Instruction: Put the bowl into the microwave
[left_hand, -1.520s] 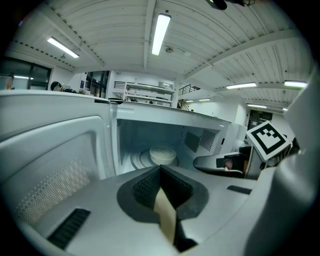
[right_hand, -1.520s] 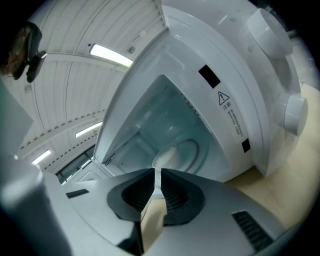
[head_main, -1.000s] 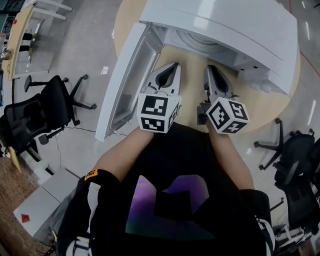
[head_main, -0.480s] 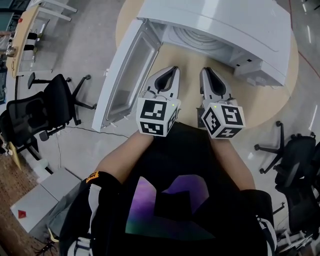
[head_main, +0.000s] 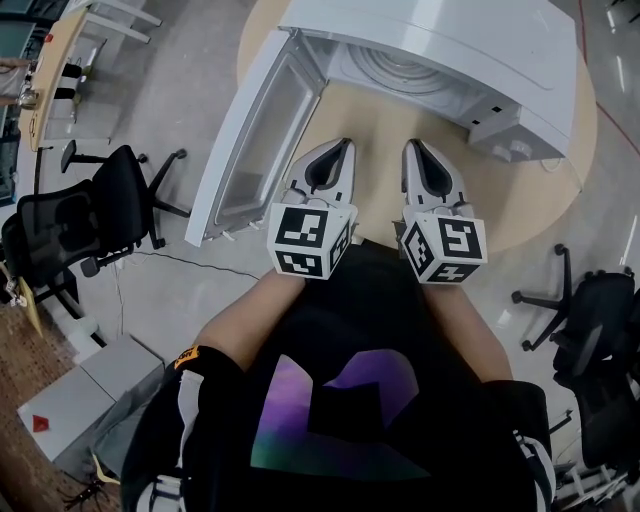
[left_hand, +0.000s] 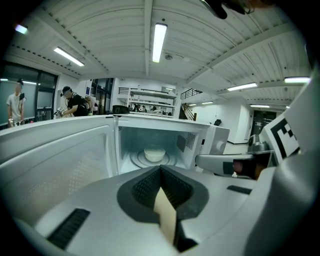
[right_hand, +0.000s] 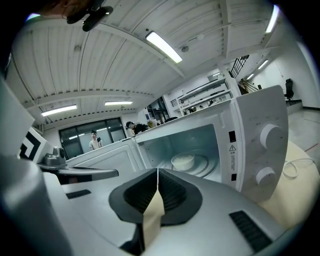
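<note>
Round wooden table (head_main: 520, 205): carries the microwave.
White microwave (head_main: 450, 40): door (head_main: 255, 140) swung wide open, cavity facing the person.
Left gripper (head_main: 344, 145): jaws pressed together, nothing between them, held in front of the cavity.
Right gripper (head_main: 411, 145): likewise closed and empty, just beside the left.
Turntable (left_hand: 137, 161): inside the cavity.
White bowl (left_hand: 154, 154): upright on the turntable.
</note>
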